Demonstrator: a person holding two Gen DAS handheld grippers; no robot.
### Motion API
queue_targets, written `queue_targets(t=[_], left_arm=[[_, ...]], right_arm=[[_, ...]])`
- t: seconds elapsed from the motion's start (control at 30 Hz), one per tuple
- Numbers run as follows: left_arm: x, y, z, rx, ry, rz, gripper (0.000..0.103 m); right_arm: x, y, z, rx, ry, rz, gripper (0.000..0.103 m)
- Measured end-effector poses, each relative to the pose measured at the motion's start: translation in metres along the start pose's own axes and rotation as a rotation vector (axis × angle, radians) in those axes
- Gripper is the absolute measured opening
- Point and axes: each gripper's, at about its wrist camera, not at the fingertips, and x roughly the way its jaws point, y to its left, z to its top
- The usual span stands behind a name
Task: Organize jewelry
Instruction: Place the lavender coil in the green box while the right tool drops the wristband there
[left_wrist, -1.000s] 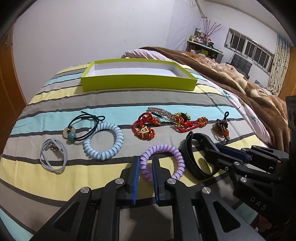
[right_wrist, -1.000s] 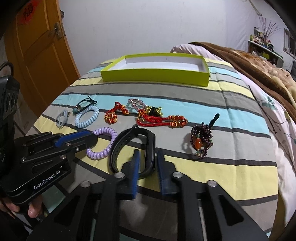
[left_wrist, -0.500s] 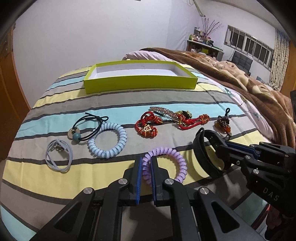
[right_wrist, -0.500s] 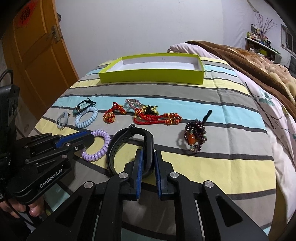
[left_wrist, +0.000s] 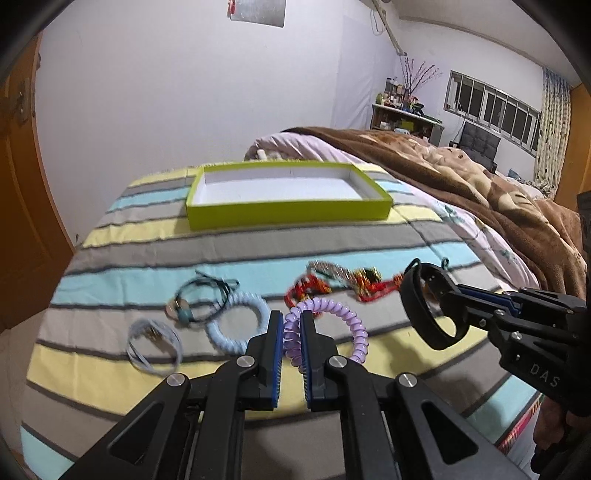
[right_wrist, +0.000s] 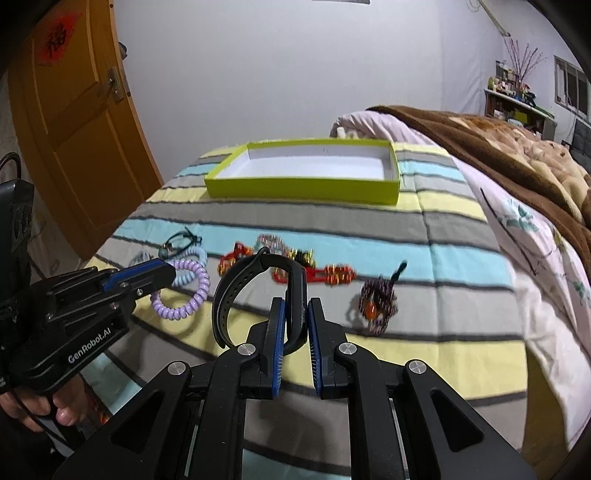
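My left gripper is shut on a purple spiral hair tie, which hangs just above the striped bedspread. In the right wrist view the same purple tie dangles from the left gripper. My right gripper is shut on a black wristband, lifted off the bed; from the left wrist view the wristband shows at the right gripper. An empty lime-green box with a white floor lies further back on the bed.
Left on the bedspread: a light blue spiral tie, a dark cord bracelet, a grey band, red knotted bracelets and a purple beaded bracelet. A brown blanket covers the right side. An orange door stands left.
Both grippers closed on their pieces, then rose from the bed, the left with the purple tie and the right with the black wristband. The box now looks nearer in view.
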Motion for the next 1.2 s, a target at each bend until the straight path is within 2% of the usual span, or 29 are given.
queue_targets(t=[0.27,0.47,0.67,0.83,1.03,1.2], left_arm=[[0.007,0.015,0.046,0.02,-0.053,0.022,0.009],[0.029,0.029,0.085,0.018,-0.066,0.033,0.009],[0.068,0.045,0.123,0.001,-0.041,0.026,0.009],[0.108,0.062,0.151,-0.004,-0.017,0.061,0.009],[0.159,0.08,0.168,-0.002,0.034,0.103,0.009],[0.189,0.092,0.169,-0.034,0.072,0.119,0.009]], right_arm=[[0.015,-0.012,0.042,-0.017,-0.022,-0.024,0.013],[0.037,-0.026,0.077,-0.025,-0.025,-0.046,0.013],[0.073,-0.039,0.112,-0.027,0.002,-0.055,0.013],[0.116,-0.055,0.136,-0.003,0.059,-0.061,0.013],[0.155,-0.076,0.154,0.038,0.107,-0.084,0.013],[0.184,-0.084,0.164,0.045,0.144,-0.109,0.013]])
